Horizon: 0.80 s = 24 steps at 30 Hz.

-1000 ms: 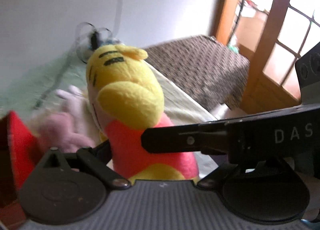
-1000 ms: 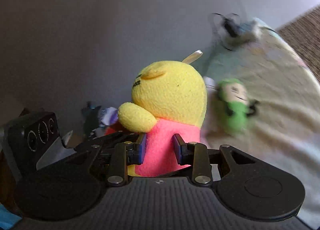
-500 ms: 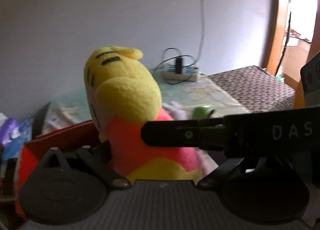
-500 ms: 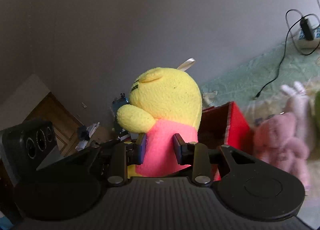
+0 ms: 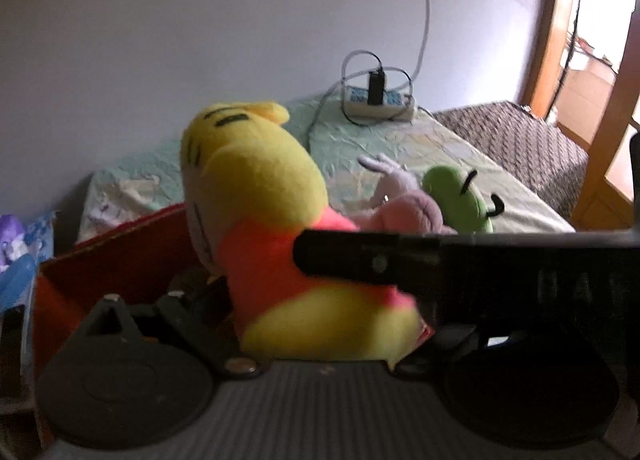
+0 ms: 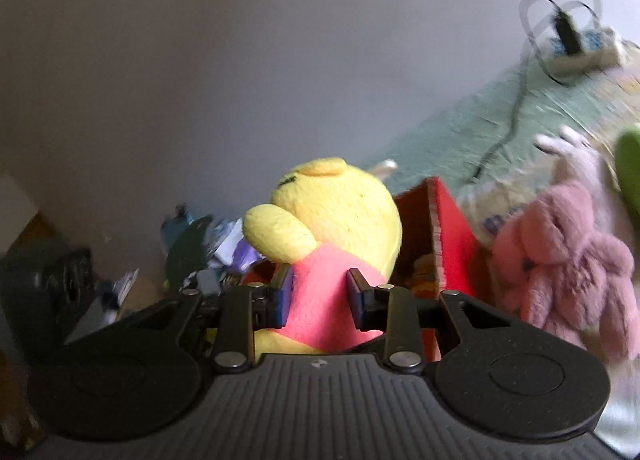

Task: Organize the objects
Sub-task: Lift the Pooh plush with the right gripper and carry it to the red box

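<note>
A yellow bear plush in a pink shirt (image 5: pixel 260 220) is held upright by both grippers. My right gripper (image 6: pixel 320 294) is shut on its pink middle (image 6: pixel 320 292). My left gripper (image 5: pixel 316 292) grips the same plush; the right gripper's black finger (image 5: pixel 400 264) crosses in front. The plush hangs over the open red box (image 5: pixel 100 260), whose red wall (image 6: pixel 452 236) shows just right of it in the right wrist view. A pink bunny plush (image 6: pixel 568 260) and a green plush (image 5: pixel 456 200) lie on the bed beside the box.
A white power strip with a charger and cables (image 5: pixel 376 100) lies at the far end of the green bedsheet (image 5: pixel 400 148). A brown woven surface (image 5: pixel 520 140) and a wooden door frame (image 5: pixel 604 148) are at right. Clutter (image 6: pixel 208 248) lies beside the wall at left.
Both grippers have carried the bear plush left and down toward the red box. The box has come closer and sits right under the plush; the bunny and green plush now lie off to the right.
</note>
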Each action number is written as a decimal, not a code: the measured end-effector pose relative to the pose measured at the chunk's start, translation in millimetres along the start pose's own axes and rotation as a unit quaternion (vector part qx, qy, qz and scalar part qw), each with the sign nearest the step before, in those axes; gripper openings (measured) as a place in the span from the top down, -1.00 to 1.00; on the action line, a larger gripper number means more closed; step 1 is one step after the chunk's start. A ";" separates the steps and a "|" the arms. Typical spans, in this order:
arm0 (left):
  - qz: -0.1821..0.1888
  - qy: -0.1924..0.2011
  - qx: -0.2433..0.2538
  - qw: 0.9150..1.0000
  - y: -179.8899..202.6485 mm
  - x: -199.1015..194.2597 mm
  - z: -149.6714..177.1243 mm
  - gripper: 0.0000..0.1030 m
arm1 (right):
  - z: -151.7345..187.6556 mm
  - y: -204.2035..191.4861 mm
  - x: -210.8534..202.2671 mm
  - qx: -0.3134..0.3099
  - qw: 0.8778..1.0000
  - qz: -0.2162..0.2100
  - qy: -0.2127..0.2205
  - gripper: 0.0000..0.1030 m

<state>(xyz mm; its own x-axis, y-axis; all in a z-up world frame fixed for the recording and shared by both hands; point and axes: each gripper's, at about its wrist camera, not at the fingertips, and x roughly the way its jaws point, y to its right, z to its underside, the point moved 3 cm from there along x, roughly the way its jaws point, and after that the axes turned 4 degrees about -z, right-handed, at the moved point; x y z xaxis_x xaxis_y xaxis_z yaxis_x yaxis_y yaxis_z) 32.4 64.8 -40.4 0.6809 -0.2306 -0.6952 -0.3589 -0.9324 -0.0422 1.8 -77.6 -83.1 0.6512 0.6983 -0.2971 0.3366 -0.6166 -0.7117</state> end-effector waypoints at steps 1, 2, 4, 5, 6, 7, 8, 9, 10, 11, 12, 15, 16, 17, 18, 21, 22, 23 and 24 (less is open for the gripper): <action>0.000 -0.003 0.005 1.000 1.9 2.7 0.7 -0.77 | -0.7 4.4 2.4 0.006 1.000 0.007 0.004 0.39; 0.001 -0.004 0.011 1.000 1.8 6.5 2.3 -0.76 | -1.4 6.9 6.3 0.006 1.000 0.017 0.008 0.43; 0.005 -0.008 0.018 1.000 0.6 12.2 6.2 -0.75 | -1.7 6.0 11.9 -0.001 0.999 0.030 0.013 0.49; 0.006 -0.011 0.021 1.000 0.7 17.8 7.1 -0.74 | -1.6 6.8 17.9 -0.007 0.999 0.036 0.015 0.55; 0.009 -0.014 0.023 1.000 0.4 21.0 7.4 -0.72 | -1.8 8.1 22.3 -0.013 0.999 0.039 0.017 0.57; 0.010 -0.015 0.026 1.000 0.0 24.4 7.5 -0.72 | -3.0 8.3 25.3 -0.021 0.999 0.046 0.019 0.57; 0.009 -0.017 0.027 0.999 0.1 29.3 7.5 -0.72 | -2.2 9.0 27.6 -0.027 0.998 0.053 0.017 0.57; 0.007 -0.018 0.027 0.999 -0.8 32.5 8.8 -0.72 | -1.9 10.7 30.6 -0.027 0.998 0.055 0.014 0.57; 0.004 -0.022 0.026 0.999 -1.8 37.2 9.7 -0.72 | -0.7 12.1 30.7 -0.023 0.998 0.052 0.013 0.57; 0.004 -0.027 0.024 0.999 -4.0 42.8 11.2 -0.73 | 1.3 10.8 26.5 -0.021 0.998 0.051 0.013 0.57; 0.005 -0.034 0.020 0.999 -6.3 47.4 13.4 -0.74 | 1.3 12.4 27.3 -0.020 0.998 0.052 0.012 0.56; 0.013 -0.049 0.004 0.999 -13.9 57.5 20.0 -0.79 | 1.4 17.1 25.3 -0.007 0.999 0.050 0.006 0.50; 0.017 -0.052 -0.002 0.998 -16.6 58.5 20.8 -0.79 | 1.2 17.0 22.8 -0.003 0.999 0.046 0.006 0.50; 0.021 -0.054 -0.006 0.998 -18.9 58.9 21.6 -0.79 | 1.0 15.4 19.9 -0.002 0.999 0.042 0.005 0.49; 0.021 -0.054 -0.006 0.998 -20.8 58.3 23.2 -0.78 | 1.2 14.0 18.2 -0.002 0.999 0.040 0.002 0.44; 0.023 -0.053 -0.011 0.998 -27.1 53.0 27.0 -0.73 | 1.7 8.5 14.6 -0.005 1.000 0.028 -0.005 0.40; 0.025 -0.053 -0.013 0.998 -29.1 50.6 27.1 -0.72 | 2.7 6.1 13.9 -0.005 1.000 0.022 -0.008 0.40; 0.024 -0.051 -0.015 0.998 -31.1 47.0 27.7 -0.72 | 3.6 3.3 14.3 -0.007 1.000 0.016 -0.012 0.39; 0.023 -0.050 -0.017 0.998 -32.6 43.8 28.1 -0.72 | 5.0 0.2 14.9 -0.012 1.000 0.011 -0.017 0.38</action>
<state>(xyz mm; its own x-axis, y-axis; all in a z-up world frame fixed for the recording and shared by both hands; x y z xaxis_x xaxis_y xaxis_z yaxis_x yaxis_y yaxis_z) 56.0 93.0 -89.7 0.5961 -0.2463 -0.7642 -0.3654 -0.9307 0.0149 8.2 -65.6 -90.8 0.6352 0.6965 -0.3339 0.3396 -0.6401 -0.6891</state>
